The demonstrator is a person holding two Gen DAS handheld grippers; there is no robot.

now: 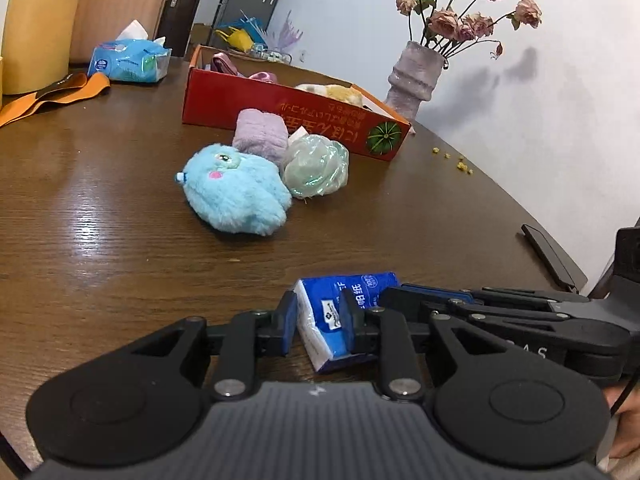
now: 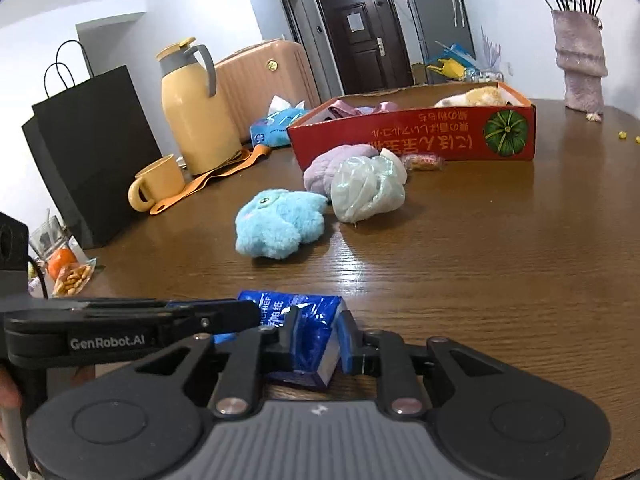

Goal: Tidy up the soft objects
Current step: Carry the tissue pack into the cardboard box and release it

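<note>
A small blue-and-white tissue pack (image 1: 332,292) lies near the table's front edge. My left gripper (image 1: 320,320) is shut on one end of it, its blue pads pressing the sides. In the right wrist view my right gripper (image 2: 318,332) is shut on the other end of the same tissue pack (image 2: 312,312), which is crumpled between the pads. Farther back lie a blue plush toy (image 1: 236,196), a lilac knitted bundle (image 1: 260,132) and a pale green shiny ball (image 1: 316,168). Behind them stands a red cardboard box (image 1: 280,108) with pink fabric and a yellow plush inside.
A vase of dried roses (image 1: 416,76) stands at the back right and a dark phone (image 1: 552,256) lies at the table's right edge. A yellow thermos (image 2: 196,116), a mug (image 2: 156,184), a black paper bag (image 2: 88,152) and an orange strap (image 2: 216,176) crowd the left.
</note>
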